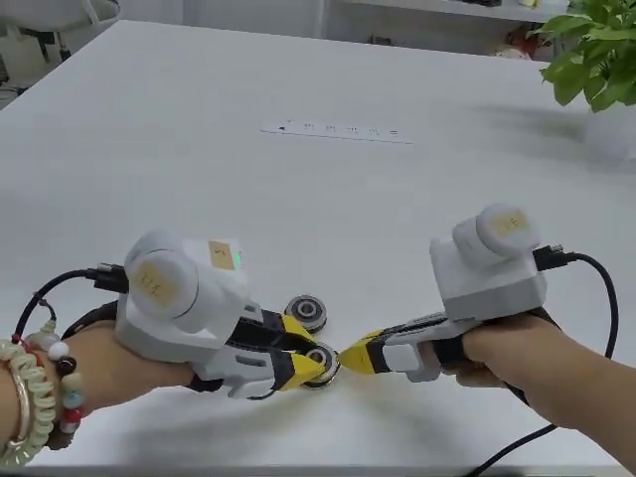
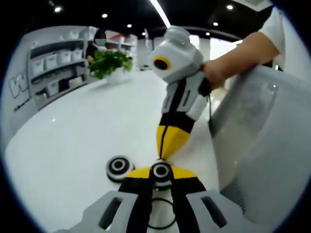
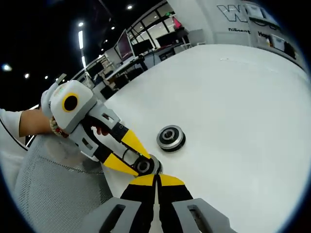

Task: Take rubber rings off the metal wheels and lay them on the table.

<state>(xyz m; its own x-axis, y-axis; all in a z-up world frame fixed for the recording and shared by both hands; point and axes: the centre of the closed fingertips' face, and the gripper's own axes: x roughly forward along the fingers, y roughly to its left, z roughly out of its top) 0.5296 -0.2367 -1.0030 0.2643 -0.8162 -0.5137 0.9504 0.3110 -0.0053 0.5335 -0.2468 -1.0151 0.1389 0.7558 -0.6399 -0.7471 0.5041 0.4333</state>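
My left gripper [image 1: 316, 368] is shut on a small metal wheel [image 1: 322, 359] with a dark rubber ring on its rim, held just above the white table [image 1: 328, 219]. Its yellow jaws clamp the wheel [image 2: 161, 170] from both sides. My right gripper [image 1: 346, 359] is shut, and its pointed tips touch the wheel's right edge; I cannot tell whether rubber is pinched between them. In the right gripper view its jaws [image 3: 156, 178] meet the held wheel [image 3: 144, 167]. A second wheel [image 1: 306, 311] lies flat on the table just behind. A thin black loop [image 2: 163, 216] lies under the left gripper.
The table's near edge runs just below both hands. A socket strip [image 1: 336, 130] is set flush in the tabletop farther back. A green plant [image 1: 591, 50] stands at the far right corner. A cable [image 1: 601, 288] trails from the right gripper.
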